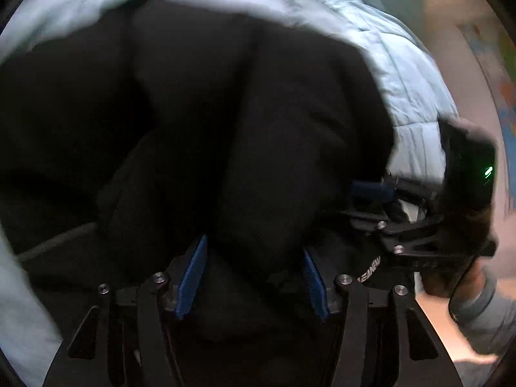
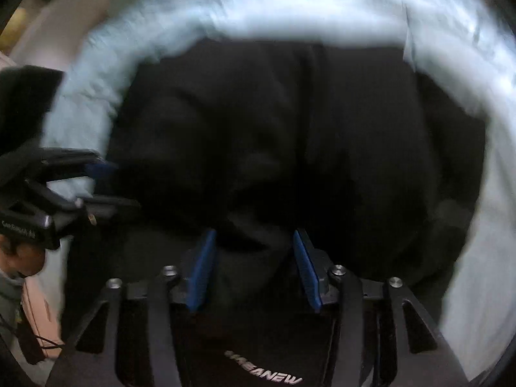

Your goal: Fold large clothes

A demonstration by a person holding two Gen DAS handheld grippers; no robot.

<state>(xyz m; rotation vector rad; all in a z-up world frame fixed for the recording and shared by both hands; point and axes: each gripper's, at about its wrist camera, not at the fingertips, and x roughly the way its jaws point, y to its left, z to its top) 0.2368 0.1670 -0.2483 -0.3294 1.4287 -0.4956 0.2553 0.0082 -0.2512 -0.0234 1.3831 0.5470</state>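
Note:
A large black garment [image 1: 200, 122] lies bunched on a pale blue quilt [image 1: 400, 74]. My left gripper [image 1: 254, 251] has its blue pads apart, with a thick fold of the black cloth filling the gap between them. My right gripper [image 2: 253, 242] also has its pads apart with black cloth [image 2: 264, 135] bulging between them. The right gripper also shows at the right of the left wrist view [image 1: 374, 190], at the garment's edge. The left gripper shows at the left of the right wrist view [image 2: 103, 187]. Both views are motion-blurred.
The pale blue quilt [image 2: 290, 3] surrounds the garment on the far side and both flanks. A hand in a grey sleeve [image 1: 477, 303] holds the right gripper's handle. A pale floor or wall [image 1: 458, 64] lies beyond the bed's right edge.

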